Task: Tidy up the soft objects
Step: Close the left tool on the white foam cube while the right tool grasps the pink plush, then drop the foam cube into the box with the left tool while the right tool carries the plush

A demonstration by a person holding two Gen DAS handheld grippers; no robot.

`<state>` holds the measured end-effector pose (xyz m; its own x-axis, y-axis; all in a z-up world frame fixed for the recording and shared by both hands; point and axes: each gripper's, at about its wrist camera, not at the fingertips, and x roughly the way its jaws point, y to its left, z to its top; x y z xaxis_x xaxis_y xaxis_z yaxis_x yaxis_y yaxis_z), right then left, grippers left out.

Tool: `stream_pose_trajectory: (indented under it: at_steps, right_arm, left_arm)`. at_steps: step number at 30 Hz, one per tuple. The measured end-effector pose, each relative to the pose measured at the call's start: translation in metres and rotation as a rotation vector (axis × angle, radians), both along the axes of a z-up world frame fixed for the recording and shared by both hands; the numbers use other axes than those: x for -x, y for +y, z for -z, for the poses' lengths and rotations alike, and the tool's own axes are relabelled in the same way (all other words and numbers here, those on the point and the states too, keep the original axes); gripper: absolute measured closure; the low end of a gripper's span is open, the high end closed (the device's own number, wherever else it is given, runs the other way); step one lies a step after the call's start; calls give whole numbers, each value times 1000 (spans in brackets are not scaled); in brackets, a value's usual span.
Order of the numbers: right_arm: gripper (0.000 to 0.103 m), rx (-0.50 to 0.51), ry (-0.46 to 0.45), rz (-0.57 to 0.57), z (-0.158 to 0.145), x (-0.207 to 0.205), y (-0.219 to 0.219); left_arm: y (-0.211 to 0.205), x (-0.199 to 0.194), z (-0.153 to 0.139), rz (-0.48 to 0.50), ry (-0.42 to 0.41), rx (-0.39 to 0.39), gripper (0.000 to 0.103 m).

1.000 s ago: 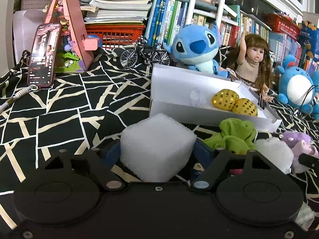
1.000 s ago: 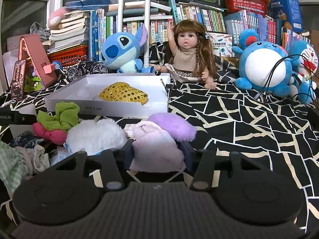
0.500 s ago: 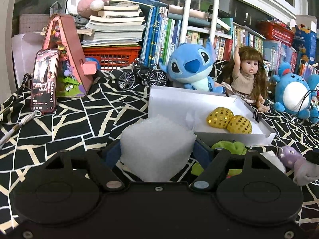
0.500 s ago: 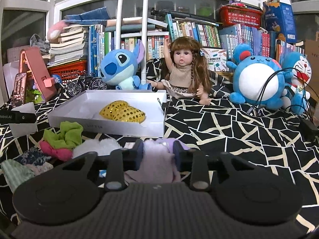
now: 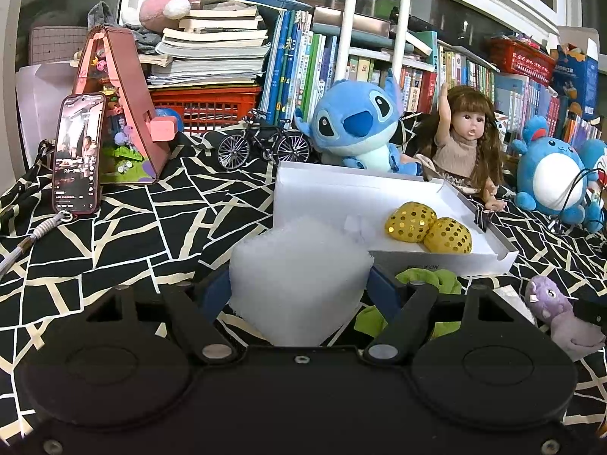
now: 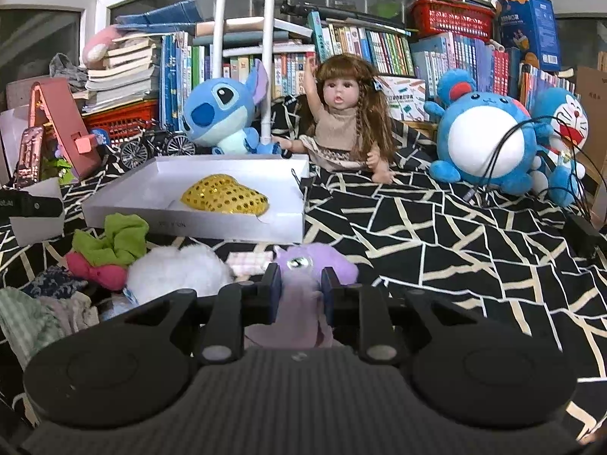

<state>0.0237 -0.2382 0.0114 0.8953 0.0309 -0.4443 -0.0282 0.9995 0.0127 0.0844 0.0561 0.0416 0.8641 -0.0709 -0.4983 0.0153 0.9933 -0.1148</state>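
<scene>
The shallow white box (image 6: 197, 223) on the patterned bench holds only two gold sequined pads (image 5: 428, 226), while the left gripper (image 5: 299, 292) clamps a white foam cube (image 5: 299, 276) before it and the right gripper's (image 6: 301, 290) narrow fingers pinch a purple plush toy (image 6: 311, 265).

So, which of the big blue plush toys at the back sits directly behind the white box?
The blue long-eared plush toy, touching the white box's far wall; the round white-bellied blue plush sits further right.
</scene>
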Motion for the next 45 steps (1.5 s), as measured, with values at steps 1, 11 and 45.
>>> stream_pose_trajectory:
  at_steps: [1, 11, 45]
  right_arm:
    - [73, 0, 8, 2, 1, 0, -1]
    - [53, -16, 59, -7, 12, -2, -3]
    - [73, -314, 0, -41, -49, -136, -12]
  left_arm:
    - [0, 0, 1, -1, 0, 0, 28]
    - [-1, -1, 3, 8, 16, 0, 28]
    - [-9, -112, -32, 33, 74, 62, 29]
